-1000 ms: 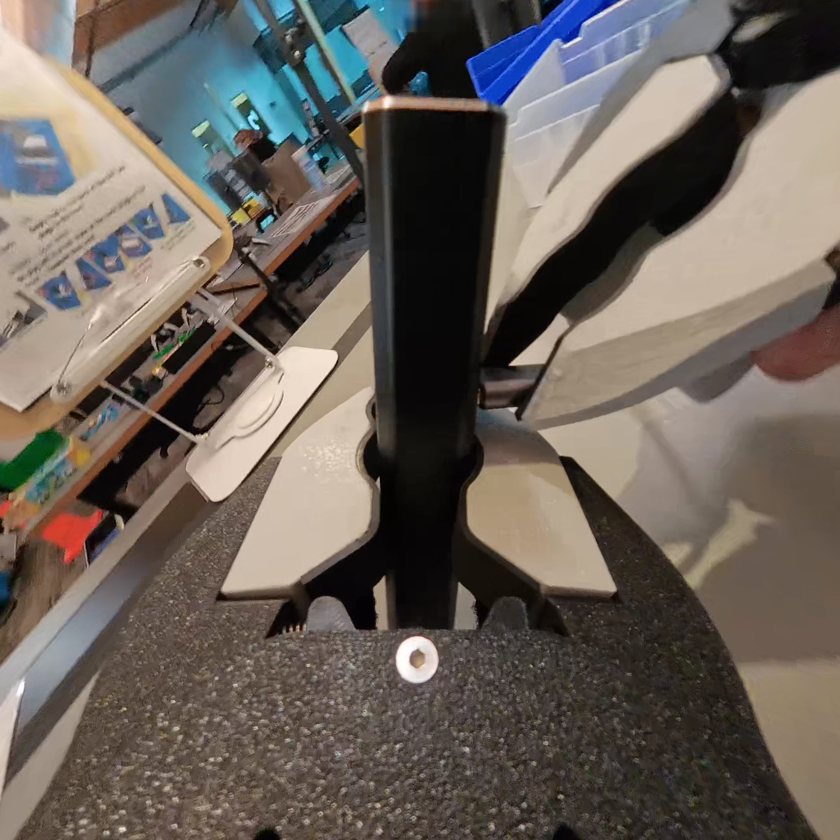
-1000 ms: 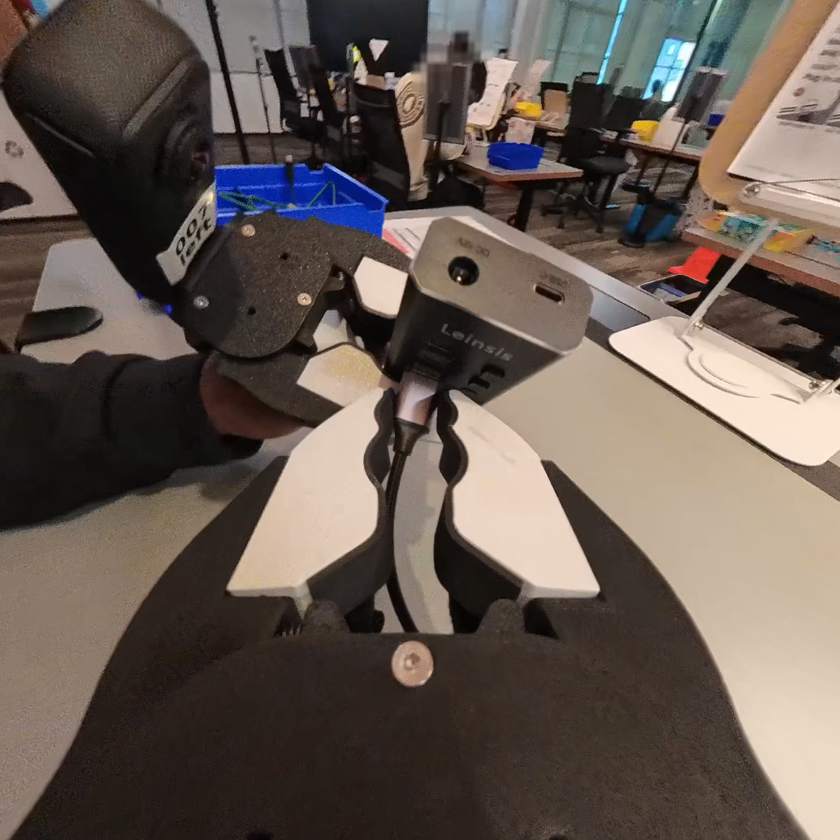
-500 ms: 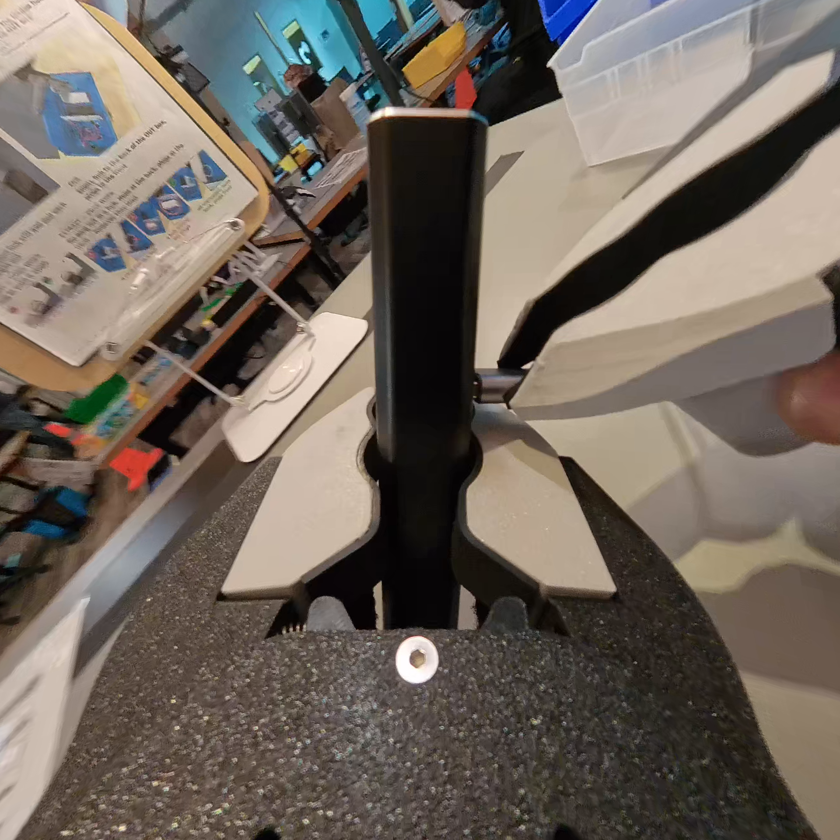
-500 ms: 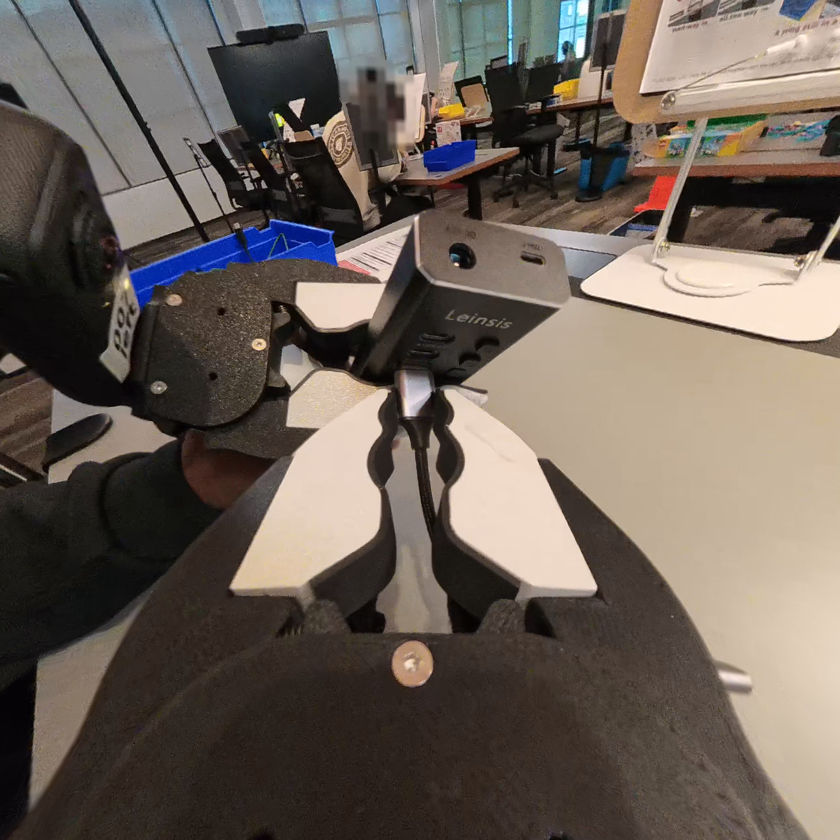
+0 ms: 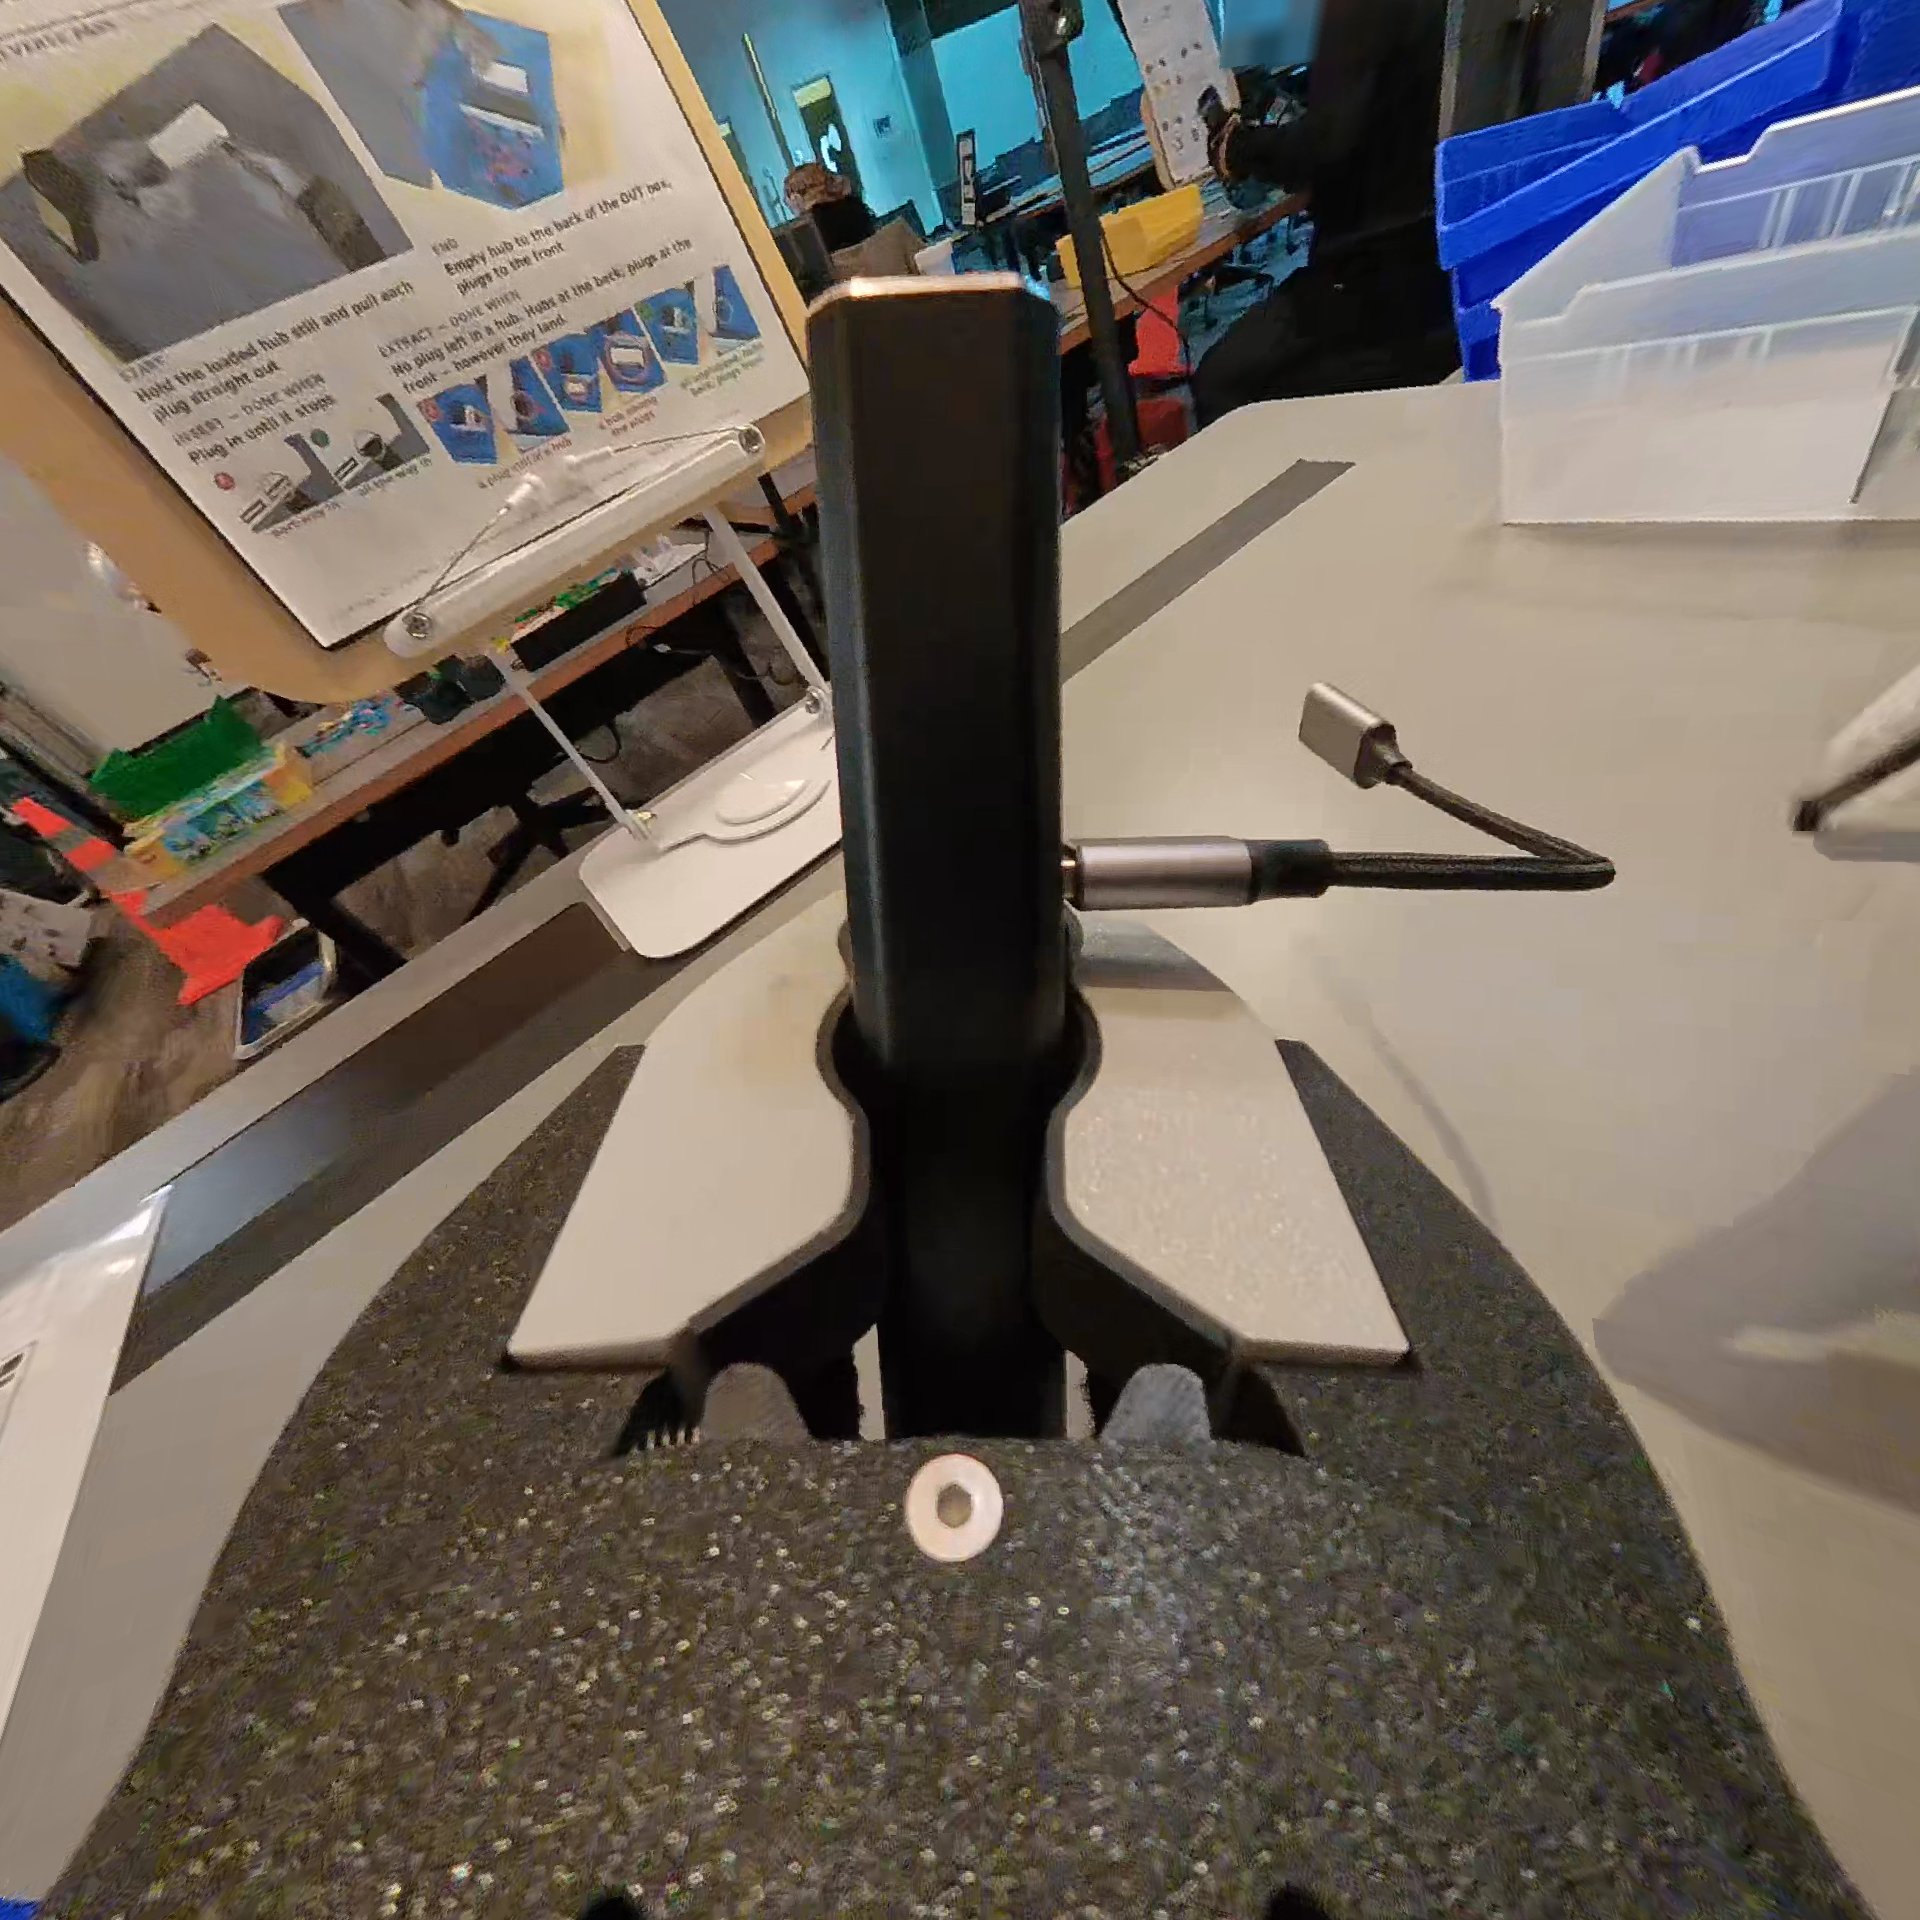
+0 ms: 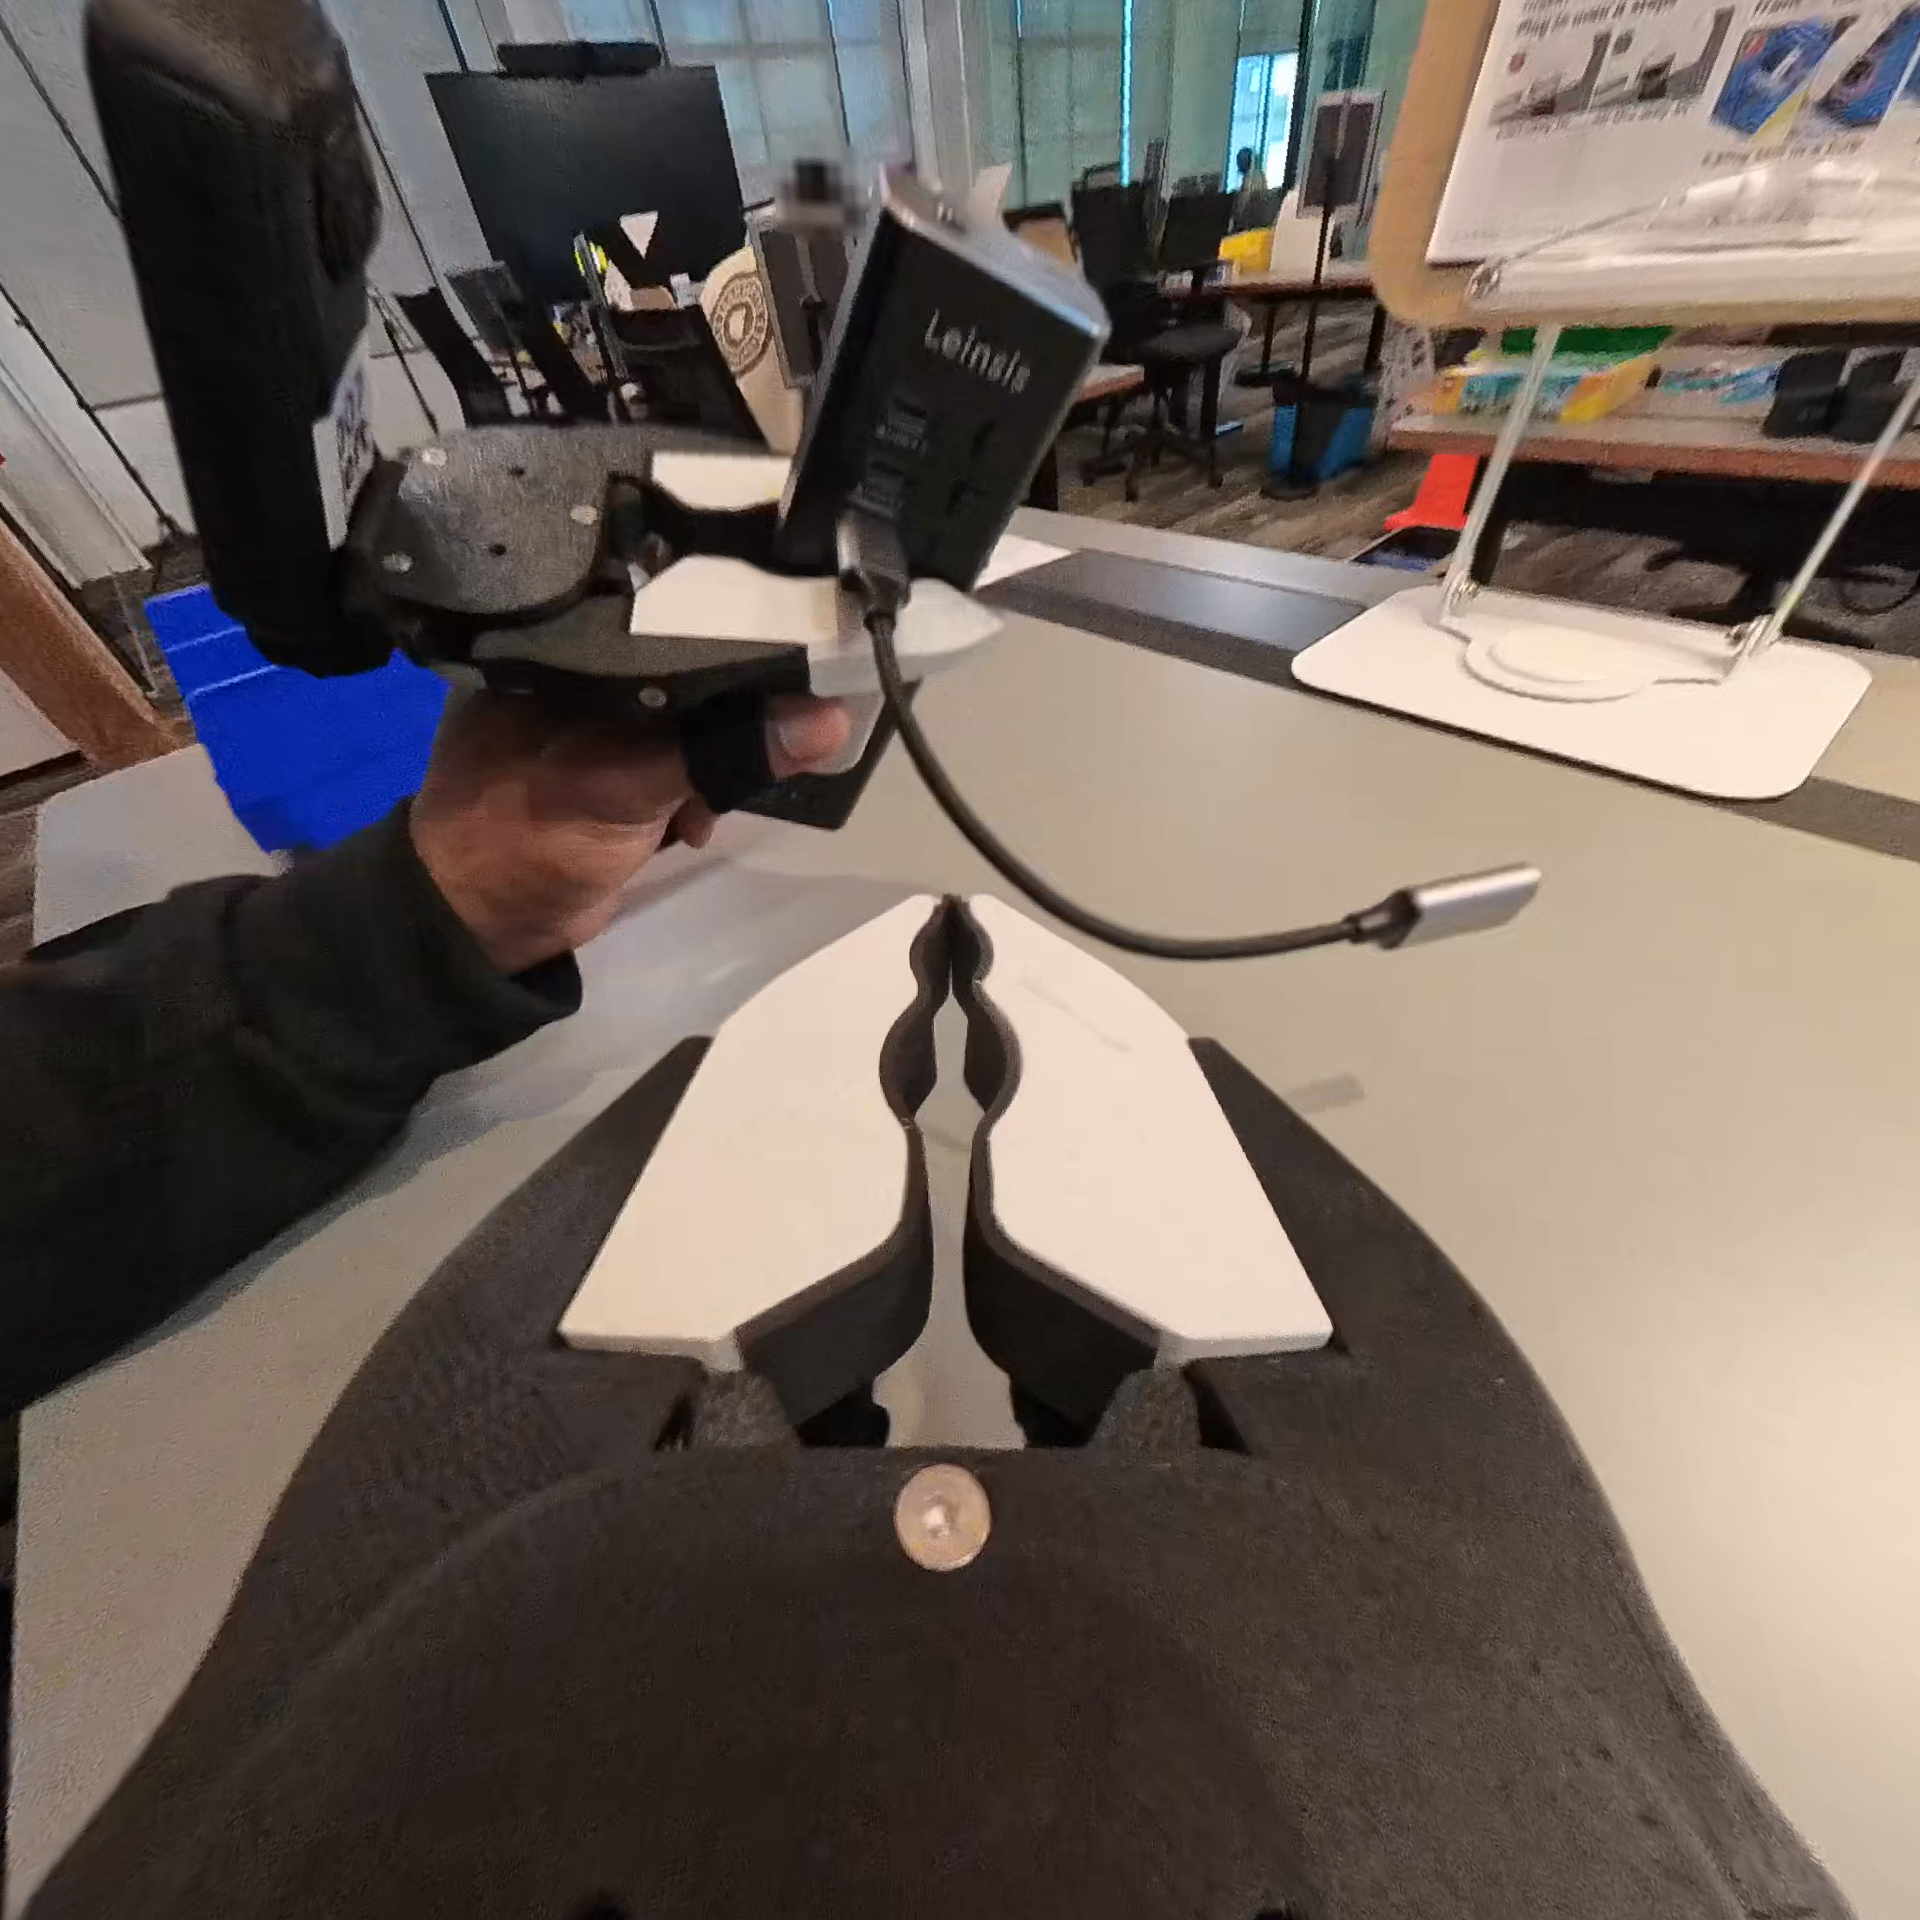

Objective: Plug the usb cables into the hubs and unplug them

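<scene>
My left gripper (image 5: pixel 956 1023) is shut on a black USB hub (image 5: pixel 940 644) and holds it upright above the grey table (image 5: pixel 1558 1091). A short black braided USB cable (image 5: pixel 1455 868) is plugged into the hub's right side by its silver plug (image 5: pixel 1158 878). The cable bends back, and its free silver connector (image 5: pixel 1345 743) hangs in the air. In the right wrist view, my right gripper (image 6: pixel 951 914) is shut and empty, a little below and in front of the hub (image 6: pixel 935 395). The left gripper (image 6: pixel 717 613) shows there, with the cable (image 6: pixel 997 883) drooping to its free connector (image 6: pixel 1465 904).
A document stand with an instruction sheet (image 5: pixel 364 260) rests on a white base (image 5: pixel 717 862) at the table's far edge, also in the right wrist view (image 6: pixel 1579 707). A clear plastic bin (image 5: pixel 1704 353) and blue bins (image 5: pixel 1621 166) stand at the back right. A paper sheet (image 5: pixel 52 1434) lies at the left. The tips of one gripper are about 12 centimetres away from the tips of the other.
My right gripper has let go of the cable plug, drawn back from the hub and closed empty. The plug stays in the hub. My left gripper has raised and turned the hub.
</scene>
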The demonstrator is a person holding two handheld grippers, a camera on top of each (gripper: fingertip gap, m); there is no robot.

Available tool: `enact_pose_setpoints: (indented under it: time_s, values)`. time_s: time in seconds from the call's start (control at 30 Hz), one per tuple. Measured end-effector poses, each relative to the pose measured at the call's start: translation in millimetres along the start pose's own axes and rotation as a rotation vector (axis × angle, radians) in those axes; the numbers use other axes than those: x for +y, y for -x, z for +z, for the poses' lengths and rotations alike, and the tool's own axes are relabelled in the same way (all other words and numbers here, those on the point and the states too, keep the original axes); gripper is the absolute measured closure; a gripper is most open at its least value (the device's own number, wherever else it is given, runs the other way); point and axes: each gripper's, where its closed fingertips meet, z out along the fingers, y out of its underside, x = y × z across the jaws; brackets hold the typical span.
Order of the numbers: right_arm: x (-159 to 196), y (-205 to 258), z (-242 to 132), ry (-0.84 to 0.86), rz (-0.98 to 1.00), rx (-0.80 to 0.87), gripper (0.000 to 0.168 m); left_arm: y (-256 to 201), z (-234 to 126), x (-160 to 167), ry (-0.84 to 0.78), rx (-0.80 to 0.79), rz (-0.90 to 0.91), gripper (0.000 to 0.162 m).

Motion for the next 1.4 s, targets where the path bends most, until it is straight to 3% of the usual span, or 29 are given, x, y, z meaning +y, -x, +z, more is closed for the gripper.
enact_pose_setpoints:
  time_s: [0.1,0.2,0.37,0.7,0.9,1.0,1.1,1.17,1.33,1.4]
  values:
    - [-24,-6,-4,-0.076,-0.098,0.023,0.168,-13,3,1,0.033,0.007,0.045,0.132]
    - [-32,1,3,-0.077,-0.205,0.011,0.148,-34,8,-6,0.042,0.007,0.167,0.132]
    - [-17,9,19,0.032,-0.07,-0.14,0.129,-61,11,-12,0.004,0.026,0.305,0.132]
    - [-10,12,19,0.086,0.059,-0.228,0.144,-69,3,-23,-0.092,-0.011,0.44,0.133]
    - [-4,11,24,0.114,0.204,-0.192,0.151,-58,8,-14,-0.014,-0.103,0.544,0.132]
    - [-4,10,25,0.094,0.266,-0.166,0.151,-60,10,-10,0.001,-0.042,0.472,0.132]
    - [-6,12,19,0.076,-0.004,-0.17,0.151,-71,11,-9,-0.004,0.09,0.352,0.132]
    - [-7,10,15,0.087,-0.08,-0.172,0.151,-75,13,-11,0.002,0.11,0.341,0.132]
    - [-7,3,18,0.059,0.186,-0.083,0.151,-68,19,-10,0.051,0.025,0.293,0.131]
    - [-8,5,18,0.032,0.171,-0.064,0.151,-68,16,-10,0.04,0.031,0.309,0.132]
